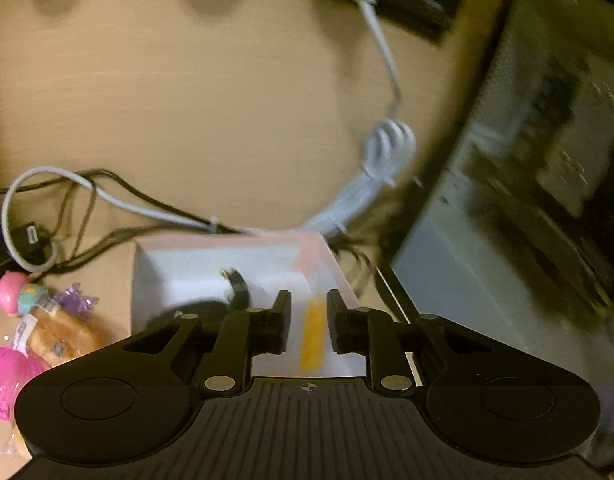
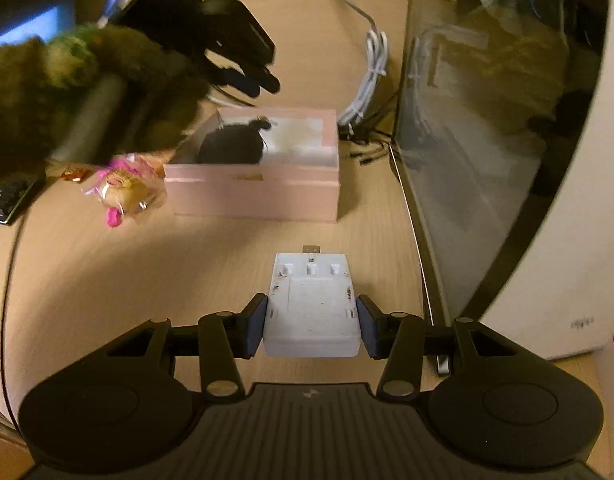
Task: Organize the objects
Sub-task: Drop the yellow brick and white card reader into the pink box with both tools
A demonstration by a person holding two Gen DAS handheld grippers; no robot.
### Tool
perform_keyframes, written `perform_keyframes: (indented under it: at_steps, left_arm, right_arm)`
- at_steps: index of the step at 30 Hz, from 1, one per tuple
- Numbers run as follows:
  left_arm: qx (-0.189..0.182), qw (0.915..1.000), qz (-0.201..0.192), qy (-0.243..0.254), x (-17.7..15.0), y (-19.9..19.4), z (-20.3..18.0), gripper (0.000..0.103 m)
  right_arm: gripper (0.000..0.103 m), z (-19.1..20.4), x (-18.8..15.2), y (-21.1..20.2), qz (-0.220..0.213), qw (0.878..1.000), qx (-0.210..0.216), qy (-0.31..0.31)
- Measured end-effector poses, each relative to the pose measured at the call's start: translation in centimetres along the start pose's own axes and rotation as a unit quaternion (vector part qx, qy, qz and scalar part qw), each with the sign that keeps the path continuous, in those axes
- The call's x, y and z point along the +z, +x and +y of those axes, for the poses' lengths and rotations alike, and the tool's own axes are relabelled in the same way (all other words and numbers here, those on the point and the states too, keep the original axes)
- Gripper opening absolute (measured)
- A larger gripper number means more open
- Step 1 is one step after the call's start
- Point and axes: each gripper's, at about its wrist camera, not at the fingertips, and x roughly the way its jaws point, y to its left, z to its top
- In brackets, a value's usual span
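Note:
A pink open box (image 2: 259, 192) stands on the wooden desk; it shows from above in the left wrist view (image 1: 175, 256). A black round object (image 2: 231, 146) lies inside it, and a yellow strip (image 1: 311, 336) lies on its floor. My left gripper (image 1: 308, 322) hovers over the box, open and empty; it also shows in the right wrist view (image 2: 251, 76), above the box's far side. My right gripper (image 2: 311, 320) is shut on a white USB charger block (image 2: 311, 308), held above the desk in front of the box.
Wrapped snacks and pink toys (image 1: 35, 332) lie left of the box, also in the right wrist view (image 2: 123, 190). A bundled white cable (image 1: 383, 152) and black wires (image 1: 87, 200) lie behind it. A dark glass-sided case (image 2: 487, 120) stands on the right. A keyboard (image 2: 3, 200) is at far left.

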Motion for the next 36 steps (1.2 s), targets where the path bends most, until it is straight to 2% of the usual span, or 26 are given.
perform_keyframes:
  at_steps: [3, 5, 7, 10, 14, 15, 16, 18, 21, 23, 25, 27, 29, 33, 36]
  left_arm:
    - [0.002, 0.9990, -0.039, -0.023, -0.5, -2.0, 1.7, 0.022]
    - [0.019, 0.9979, -0.057, -0.025, -1.6, -4.3, 3.4, 0.022]
    - [0.041, 0.9969, -0.061, -0.029, -3.2, -6.3, 4.8, 0.022]
    - [0.077, 0.9958, -0.038, -0.034, -7.4, -9.5, 7.1, 0.022]
    - [0.118, 0.9909, 0.019, -0.062, -12.7, -12.4, 10.3, 0.022]
    - [0.128, 0.9887, 0.033, -0.071, -13.7, -12.9, 11.2, 0.022]
    - [0.136, 0.9868, 0.039, -0.079, -14.3, -13.4, 11.8, 0.022]
    - [0.148, 0.9837, 0.045, -0.092, -15.0, -14.1, 13.3, 0.022]
    - [0.150, 0.9812, 0.046, -0.112, -14.5, -14.8, 15.2, 0.022]
    - [0.137, 0.9807, 0.045, -0.132, -13.7, -14.5, 16.0, 0.022]
    - [0.108, 0.9804, 0.044, -0.159, -12.2, -13.7, 16.4, 0.022]
    - [0.086, 0.9773, 0.045, -0.188, -11.0, -12.5, 16.7, 0.022]
    - [0.080, 0.9741, 0.052, -0.205, -9.8, -11.1, 16.4, 0.022]
    - [0.112, 0.9673, 0.059, -0.220, -7.9, -8.3, 16.3, 0.022]
    - [0.133, 0.9665, 0.056, -0.212, -7.0, -6.5, 16.3, 0.022]
  right_arm:
    - [0.047, 0.0, 1.0, 0.0, -0.013, 1.000, 0.015, 0.005]
    - [0.047, -0.1, 2.3, 0.5, -0.012, 1.000, 0.024, 0.017]
    - [0.047, 0.2, 4.2, 1.0, -0.029, 0.999, 0.026, 0.017]
    - [0.047, 0.8, 8.3, 2.6, -0.071, 0.997, 0.009, 0.011]
    - [0.047, 0.4, 13.9, 6.9, -0.097, 0.995, -0.006, 0.030]
    - [0.051, 0.4, 15.0, 8.2, -0.092, 0.995, -0.007, 0.034]
    - [0.060, 0.4, 15.8, 9.5, -0.081, 0.996, -0.008, 0.038]
    - [0.066, 0.6, 16.7, 11.5, -0.072, 0.996, -0.017, 0.043]
    - [0.079, 1.6, 15.3, 11.5, -0.064, 0.997, -0.002, 0.042]
    - [0.080, 2.9, 13.7, 11.1, -0.056, 0.998, 0.001, 0.028]
    - [0.081, 4.1, 11.8, 10.7, -0.041, 0.999, 0.002, 0.014]
    - [0.082, 5.0, 9.7, 10.0, -0.024, 1.000, 0.006, 0.006]
    - [0.083, 5.9, 7.9, 9.5, -0.009, 1.000, 0.000, -0.004]
    - [0.086, 6.5, 5.3, 8.0, 0.009, 1.000, -0.005, -0.013]
    - [0.091, 6.2, 4.0, 7.1, 0.018, 1.000, -0.013, -0.007]
